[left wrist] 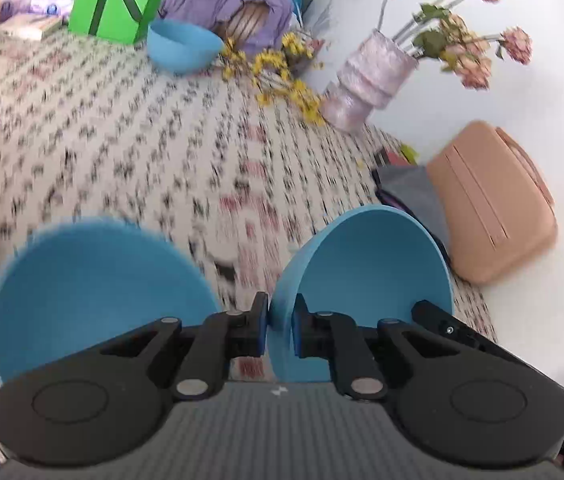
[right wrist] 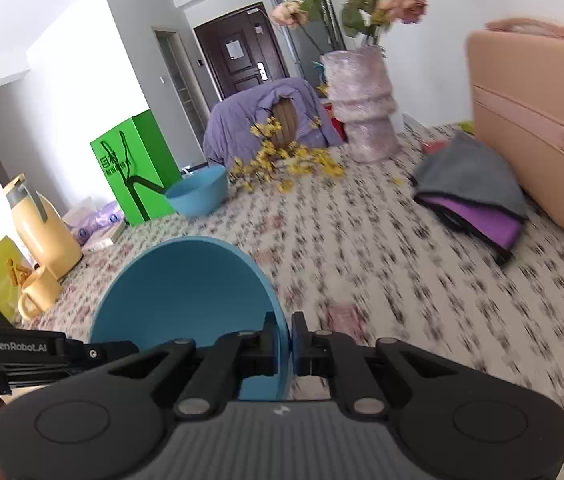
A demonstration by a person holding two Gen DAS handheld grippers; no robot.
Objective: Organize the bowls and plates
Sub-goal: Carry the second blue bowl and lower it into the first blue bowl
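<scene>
I carry a blue bowl (left wrist: 366, 276) tilted above the patterned tablecloth, with a gripper on each side of its rim. My left gripper (left wrist: 280, 312) is shut on the bowl's left rim. My right gripper (right wrist: 290, 330) is shut on the right rim of the same blue bowl (right wrist: 186, 292); one of its black fingers (left wrist: 432, 316) shows past the bowl in the left wrist view. A second blue bowl (left wrist: 90, 288) lies blurred just to the left, below my left gripper. A third blue bowl (left wrist: 182, 46) (right wrist: 198, 194) stands far back by the green box.
A wrapped vase of dried flowers (left wrist: 362, 80), yellow blossoms (left wrist: 282, 68), a pink case (right wrist: 530, 120) and folded grey and purple cloths (right wrist: 474, 192) line the right side. A green box (right wrist: 130, 168), a yellow jug (right wrist: 42, 232) and a mug (right wrist: 40, 292) stand at the left.
</scene>
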